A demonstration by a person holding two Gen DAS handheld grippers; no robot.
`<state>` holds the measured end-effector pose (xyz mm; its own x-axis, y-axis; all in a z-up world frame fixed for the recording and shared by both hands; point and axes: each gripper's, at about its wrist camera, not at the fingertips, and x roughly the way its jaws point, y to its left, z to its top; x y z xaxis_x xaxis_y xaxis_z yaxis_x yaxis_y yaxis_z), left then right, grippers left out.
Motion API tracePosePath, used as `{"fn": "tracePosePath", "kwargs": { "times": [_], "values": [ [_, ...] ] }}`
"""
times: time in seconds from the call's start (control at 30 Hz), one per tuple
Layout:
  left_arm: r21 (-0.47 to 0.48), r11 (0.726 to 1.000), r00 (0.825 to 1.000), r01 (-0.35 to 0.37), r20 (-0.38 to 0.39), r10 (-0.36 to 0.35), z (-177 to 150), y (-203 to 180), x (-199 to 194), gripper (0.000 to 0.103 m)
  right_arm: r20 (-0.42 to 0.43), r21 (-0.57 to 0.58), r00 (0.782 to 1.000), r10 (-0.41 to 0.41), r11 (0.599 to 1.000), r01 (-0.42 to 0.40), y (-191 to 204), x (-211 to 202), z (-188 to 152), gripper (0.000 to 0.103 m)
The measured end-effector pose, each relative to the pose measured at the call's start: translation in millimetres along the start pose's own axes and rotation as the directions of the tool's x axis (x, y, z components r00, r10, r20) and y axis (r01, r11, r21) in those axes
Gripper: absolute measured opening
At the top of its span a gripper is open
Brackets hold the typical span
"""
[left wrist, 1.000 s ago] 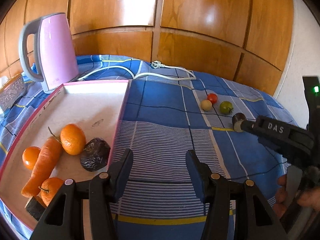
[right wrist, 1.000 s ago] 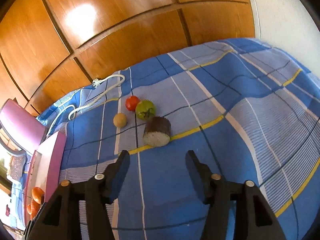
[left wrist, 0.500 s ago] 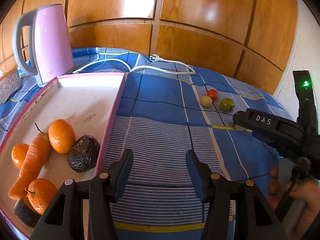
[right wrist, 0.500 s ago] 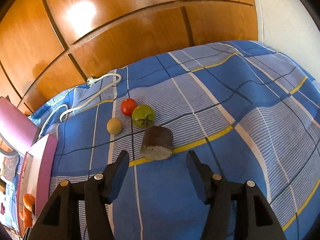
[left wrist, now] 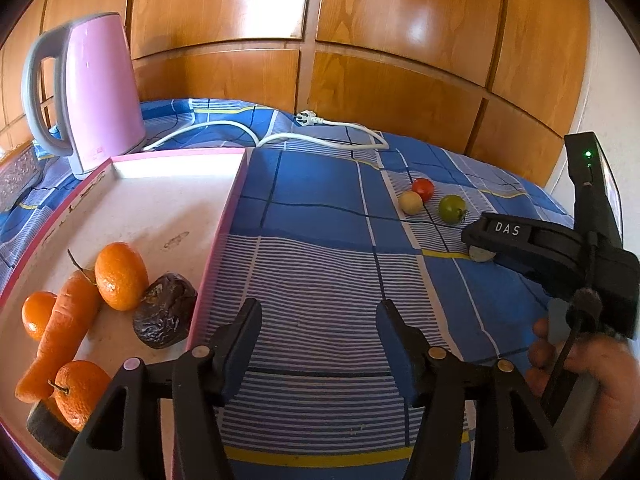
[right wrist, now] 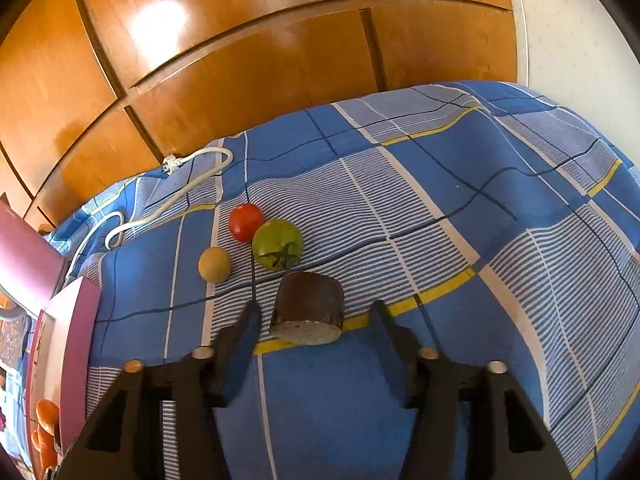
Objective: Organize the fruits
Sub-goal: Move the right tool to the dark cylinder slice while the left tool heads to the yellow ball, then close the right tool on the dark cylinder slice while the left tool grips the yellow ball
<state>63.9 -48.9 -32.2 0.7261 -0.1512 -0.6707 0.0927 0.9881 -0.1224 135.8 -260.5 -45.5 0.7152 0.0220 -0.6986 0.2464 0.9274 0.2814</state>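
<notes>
One dark chunk (right wrist: 307, 307) sits between right claw (right wrist: 314, 320) tips.

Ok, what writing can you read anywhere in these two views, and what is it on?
"DAS": white letters on the black finger of the right hand-held gripper, seen from the left wrist.
Small red print low on the pink kettle: too small to read.
Marks along the pink tray's rim: too blurred to read.

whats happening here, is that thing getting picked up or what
A person is sorting produce into a pink tray with two handheld grippers. The right gripper is closing around a dark cut chunk on the blue cloth, not yet pinching it. The left gripper hovers empty beside the tray, opening slightly. A red tomato, green tomato and yellow ball wait on the cloth.
</notes>
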Motion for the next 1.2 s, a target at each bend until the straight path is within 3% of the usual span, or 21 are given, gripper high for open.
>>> {"fn": "tracePosePath", "kwargs": {
  "times": [0.03, 0.43, 0.67, 1.0, 1.2],
  "values": [
    [0.002, 1.000, 1.000, -0.001, 0.000, 0.001, 0.0, -0.6, 0.4, 0.061, -0.004, -0.003, 1.000, 0.008, 1.000, -0.008, 0.1, 0.4, 0.1, 0.036],
    [0.004, 1.000, 1.000, 0.019, 0.003, -0.019, 9.8, -9.0, 11.2, 0.060, -0.011, -0.038, 1.000, 0.013, 0.999, -0.013, 2.3, -1.4, -0.3, 0.036],
    [-0.011, 0.993, 0.993, 0.116, -0.030, -0.116, 28.1, -24.5, 33.7, 0.041, 0.002, -0.040, 1.000, -0.014, 0.999, 0.014, -1.1, -5.0, 2.3, 0.036],
    [0.032, 0.980, 0.977, 0.195, -0.094, -0.191, 60.0, -54.5, 75.9, 0.041, 0.017, -0.013, 1.000, 0.016, 1.000, -0.015, -9.6, -1.9, 13.8, 0.036],
    [0.025, 0.980, 0.975, 0.198, -0.110, -0.194, 74.0, -63.2, 96.6, 0.041, 0.005, 0.005, 1.000, 0.029, 1.000, -0.029, -14.3, 3.2, 16.7, 0.036]
  ]
}}
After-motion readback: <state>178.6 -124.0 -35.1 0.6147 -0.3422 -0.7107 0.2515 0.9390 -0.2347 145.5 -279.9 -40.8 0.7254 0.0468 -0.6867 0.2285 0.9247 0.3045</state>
